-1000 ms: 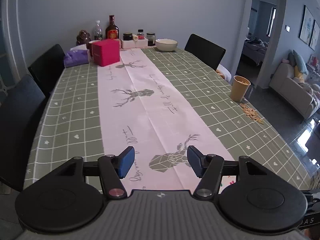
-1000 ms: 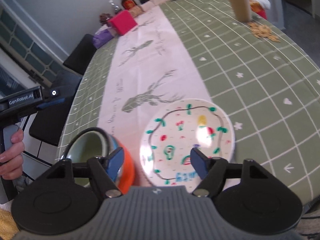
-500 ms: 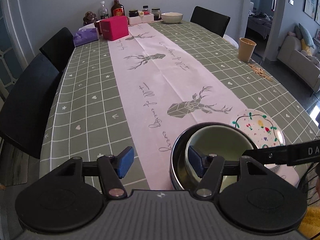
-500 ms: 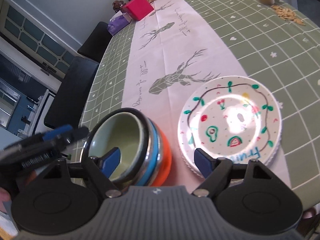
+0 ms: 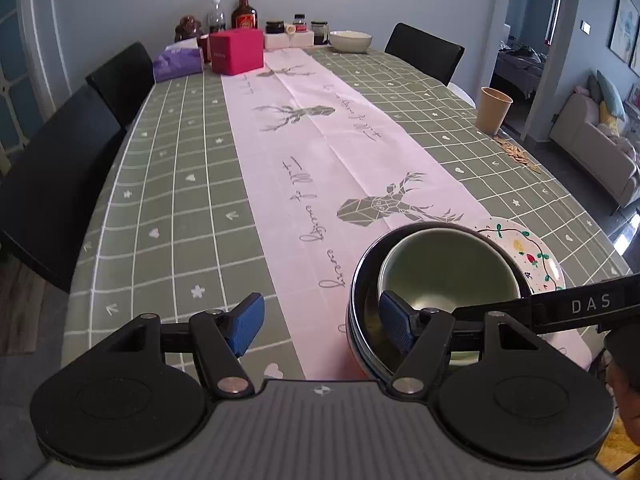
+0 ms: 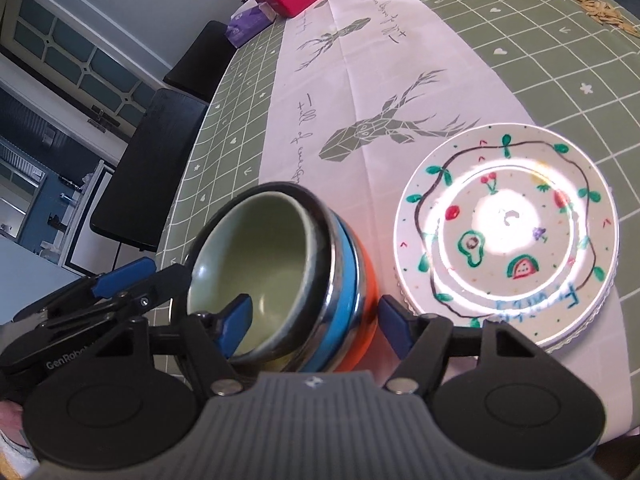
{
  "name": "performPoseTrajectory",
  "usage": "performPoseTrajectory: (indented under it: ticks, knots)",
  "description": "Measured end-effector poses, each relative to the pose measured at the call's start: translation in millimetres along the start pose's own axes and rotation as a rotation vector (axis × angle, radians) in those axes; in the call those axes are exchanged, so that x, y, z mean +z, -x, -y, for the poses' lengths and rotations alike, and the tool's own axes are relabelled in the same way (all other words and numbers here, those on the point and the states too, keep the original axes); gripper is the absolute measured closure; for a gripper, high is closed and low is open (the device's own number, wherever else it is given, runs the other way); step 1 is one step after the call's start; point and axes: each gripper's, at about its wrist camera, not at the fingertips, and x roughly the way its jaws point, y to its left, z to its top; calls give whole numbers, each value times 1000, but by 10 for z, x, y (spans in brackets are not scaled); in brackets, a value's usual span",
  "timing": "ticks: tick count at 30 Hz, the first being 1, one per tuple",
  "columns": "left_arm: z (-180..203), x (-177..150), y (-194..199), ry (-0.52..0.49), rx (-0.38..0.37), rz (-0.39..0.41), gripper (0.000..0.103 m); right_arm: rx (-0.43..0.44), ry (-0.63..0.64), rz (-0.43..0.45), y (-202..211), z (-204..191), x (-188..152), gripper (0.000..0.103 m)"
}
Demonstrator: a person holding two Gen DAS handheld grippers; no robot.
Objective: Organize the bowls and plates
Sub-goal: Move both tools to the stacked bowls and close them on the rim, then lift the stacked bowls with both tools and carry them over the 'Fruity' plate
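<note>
A stack of nested bowls (image 6: 280,276), pale green inside a dark, blue and orange one, stands at the table's near end; it also shows in the left wrist view (image 5: 444,276). A painted white plate (image 6: 508,236) lies just right of it, also in the left wrist view (image 5: 532,256). My right gripper (image 6: 314,320) is open, its jaws astride the stack's right wall, one finger inside the green bowl. My left gripper (image 5: 320,322) is open and empty, just left of the stack, its right finger (image 5: 394,320) over the rim.
A long table with a green checked cloth (image 5: 172,184) and pink runner. At the far end stand a pink box (image 5: 236,54), purple tissue pack (image 5: 178,62), bottles, jars and a white bowl (image 5: 350,40). A tan cup (image 5: 494,108) and scattered seeds at the right edge. Black chairs on the left.
Both grippers have closed in on the bowl stack. The right gripper's jaws now straddle the stack's wall; the left gripper's right finger has come over the rim.
</note>
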Motion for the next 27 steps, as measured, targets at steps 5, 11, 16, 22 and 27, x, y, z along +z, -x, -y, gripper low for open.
performPoseTrajectory:
  ticks: [5,11,16,22,27]
  knots:
    - [-45,-11,-9,29,-14,-6,25,14,-25,-2,-33,48,5,34]
    - [11,-17,-105,37,-56,-75,17,23,-67,-1,-86,140,-5,38]
    - [42,-66,-312,105,-92,-151,16,28,-65,15,-79,145,-21,42]
    - [-121,-141,-625,310,-186,-297,12,29,-72,19,-74,151,-30,42]
    - [-331,-203,-742,564,-317,-404,42,-2,-133,-8,-88,138,12,45]
